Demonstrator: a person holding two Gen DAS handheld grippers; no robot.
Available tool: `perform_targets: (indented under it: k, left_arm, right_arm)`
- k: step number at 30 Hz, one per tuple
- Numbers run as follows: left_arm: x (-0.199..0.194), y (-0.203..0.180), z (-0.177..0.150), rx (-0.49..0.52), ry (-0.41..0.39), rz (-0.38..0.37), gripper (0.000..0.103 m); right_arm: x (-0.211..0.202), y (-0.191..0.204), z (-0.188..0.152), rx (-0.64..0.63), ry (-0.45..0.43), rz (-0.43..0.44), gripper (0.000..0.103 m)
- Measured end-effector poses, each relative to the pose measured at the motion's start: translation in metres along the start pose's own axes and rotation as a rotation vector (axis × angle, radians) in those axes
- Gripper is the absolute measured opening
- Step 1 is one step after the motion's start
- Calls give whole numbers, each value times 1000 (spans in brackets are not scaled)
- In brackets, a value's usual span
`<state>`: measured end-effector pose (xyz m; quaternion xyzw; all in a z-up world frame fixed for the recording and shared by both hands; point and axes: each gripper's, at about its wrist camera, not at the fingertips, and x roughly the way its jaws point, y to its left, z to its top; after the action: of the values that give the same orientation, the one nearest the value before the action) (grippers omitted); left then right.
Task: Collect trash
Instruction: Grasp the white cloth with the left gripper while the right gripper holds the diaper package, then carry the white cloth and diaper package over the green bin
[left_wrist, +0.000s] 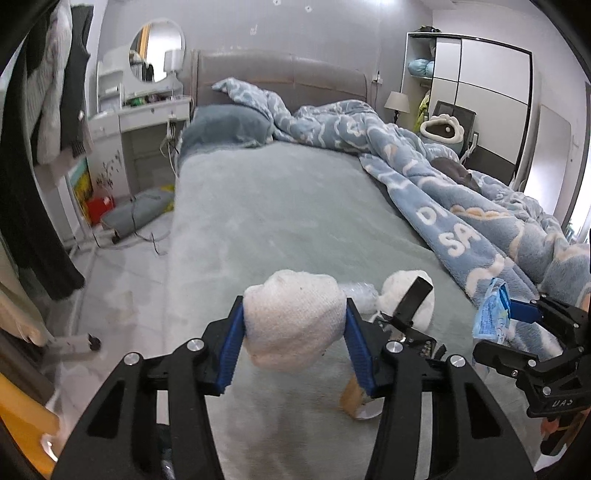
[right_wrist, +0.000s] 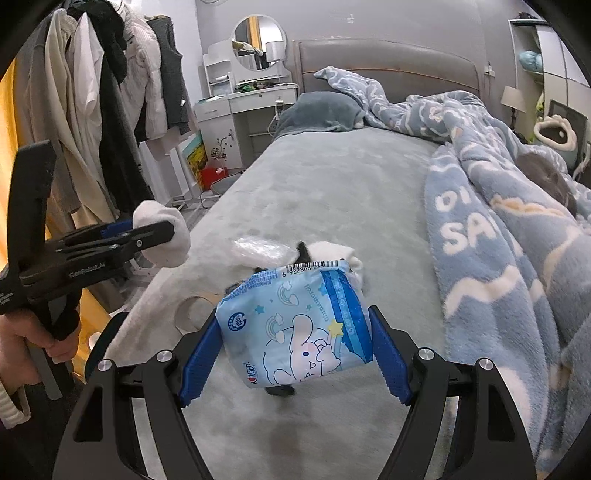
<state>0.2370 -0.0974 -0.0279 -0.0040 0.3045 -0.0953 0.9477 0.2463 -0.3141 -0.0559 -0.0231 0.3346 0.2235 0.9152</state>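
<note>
**Lin:** Both tools are full now. Left tool (left_wrist: 295, 325) is closed on the white cloth ball (left_wrist: 293, 317) and holds it above the bed (left_wrist: 280, 206). Right tool (right_wrist: 295, 345) squeezes the blue tissue pack (right_wrist: 295, 325) between its wide jaws.

**Ana:** Then carry both to the bin, I think, with the grip firm, because the cloth is soft and can slip.

**Lin:** More trash remains on the bed: one crumpled plastic wrap (right_wrist: 258, 249), a white cloth (left_wrist: 391, 295) and a tape roll (left_wrist: 360, 404), all just beyond the tools, near the blanket (left_wrist: 443, 206).
</note>
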Motion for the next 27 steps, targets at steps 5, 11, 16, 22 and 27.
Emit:
perform_targets:
  k: [5, 11, 16, 22, 27]
  left_arm:
    - [-12, 12, 3, 25, -25, 29, 54]
    - [-25, 36, 2, 23, -19, 62, 54]
    - [-33, 59, -5, 11, 14, 78, 54]
    - [-36, 93, -20, -41, 83, 87, 54]
    - [-40, 119, -37, -48, 129, 120, 54]
  right_arm:
    - [4, 16, 11, -10, -10, 19, 77]
    - [13, 44, 28, -27, -22, 60, 77]
    - [22, 71, 39, -41, -19, 93, 77]
    - [37, 103, 53, -41, -11, 134, 77]
    - [52, 127, 61, -26, 6, 173, 77]
